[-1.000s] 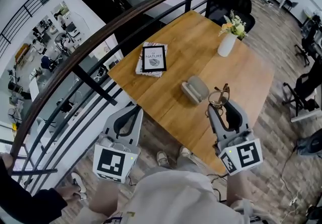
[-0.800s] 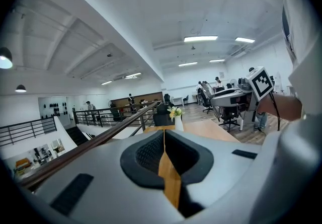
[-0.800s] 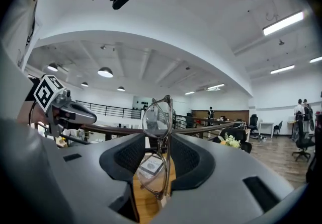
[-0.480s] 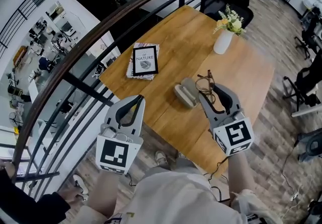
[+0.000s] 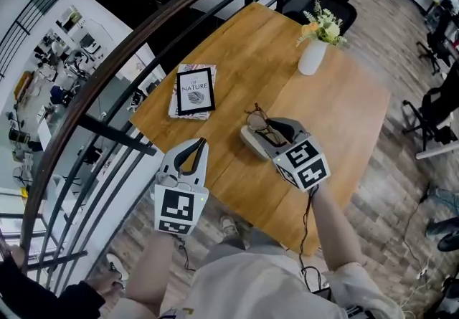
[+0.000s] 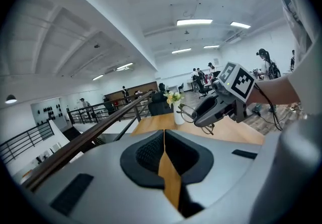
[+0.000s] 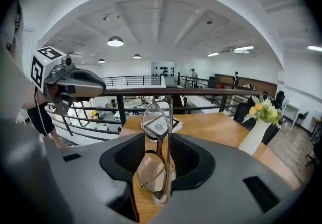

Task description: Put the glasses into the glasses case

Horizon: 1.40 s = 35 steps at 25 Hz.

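Thin brown-rimmed glasses (image 5: pixel 257 122) stand on edge between the fingers of my right gripper (image 5: pixel 267 131), which is shut on them. In the right gripper view the glasses (image 7: pixel 157 152) rise out of the jaws, lenses upright. The grey glasses case (image 5: pixel 249 140) lies on the wooden table (image 5: pixel 344 117) right under that gripper, mostly hidden by it. My left gripper (image 5: pixel 199 145) hangs shut and empty at the table's near-left edge. In the left gripper view its pads (image 6: pixel 151 153) meet, and the right gripper (image 6: pixel 221 104) shows beyond with the glasses (image 6: pixel 188 113).
A book (image 5: pixel 195 89) lies at the table's left corner. A white vase of flowers (image 5: pixel 314 52) stands at the far side. A dark railing (image 5: pixel 122 59) runs along the table's left, with a drop behind it. Office chairs (image 5: pixel 437 113) stand to the right.
My right gripper has carried the glasses leftward from the table's near-right part to just above the case. The left gripper has stayed shut by the table's near edge.
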Motion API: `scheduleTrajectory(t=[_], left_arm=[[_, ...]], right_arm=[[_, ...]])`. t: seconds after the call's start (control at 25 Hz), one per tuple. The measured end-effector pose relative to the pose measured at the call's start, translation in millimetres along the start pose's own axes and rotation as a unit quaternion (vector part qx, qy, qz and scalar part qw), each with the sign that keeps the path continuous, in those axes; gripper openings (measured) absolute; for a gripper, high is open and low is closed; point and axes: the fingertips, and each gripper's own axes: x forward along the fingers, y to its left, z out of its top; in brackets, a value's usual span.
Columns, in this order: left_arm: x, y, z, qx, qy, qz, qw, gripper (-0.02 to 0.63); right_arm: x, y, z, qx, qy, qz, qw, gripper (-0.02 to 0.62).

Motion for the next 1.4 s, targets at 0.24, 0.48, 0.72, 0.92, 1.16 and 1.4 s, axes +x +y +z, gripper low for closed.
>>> scheduleTrajectory(t=[0.24, 0.48, 0.72, 0.92, 1.16, 1.4], left_arm=[[34, -14, -43, -0.021, 0.051, -0.029, 0.9981, 0.022], [52, -31, -85, -0.042, 0.095, -0.053, 0.9931, 0.021], [62, -47, -120, -0.06, 0.123, -0.065, 0.9885, 0.022], [65, -53, -134, -0.073, 0.137, -0.072, 0.9853, 0.021], [64, -57, -144, -0.089, 0.144, -0.073, 0.9829, 0.022], [62, -59, -148, -0.095, 0.146, -0.072, 0.9821, 0.023]], right_arm=[[55, -14, -70, 0.041, 0.081, 0.021, 0.996, 0.178], [96, -20, -145, 0.052, 0.152, 0.045, 0.986, 0.178], [122, -18, -189, 0.052, 0.182, 0.06, 0.98, 0.156], [137, -24, -210, 0.051, 0.203, 0.055, 0.976, 0.031], [144, -23, -221, 0.054, 0.205, 0.056, 0.976, 0.031], [143, -47, -210, 0.063, 0.17, -0.007, 0.983, 0.038]])
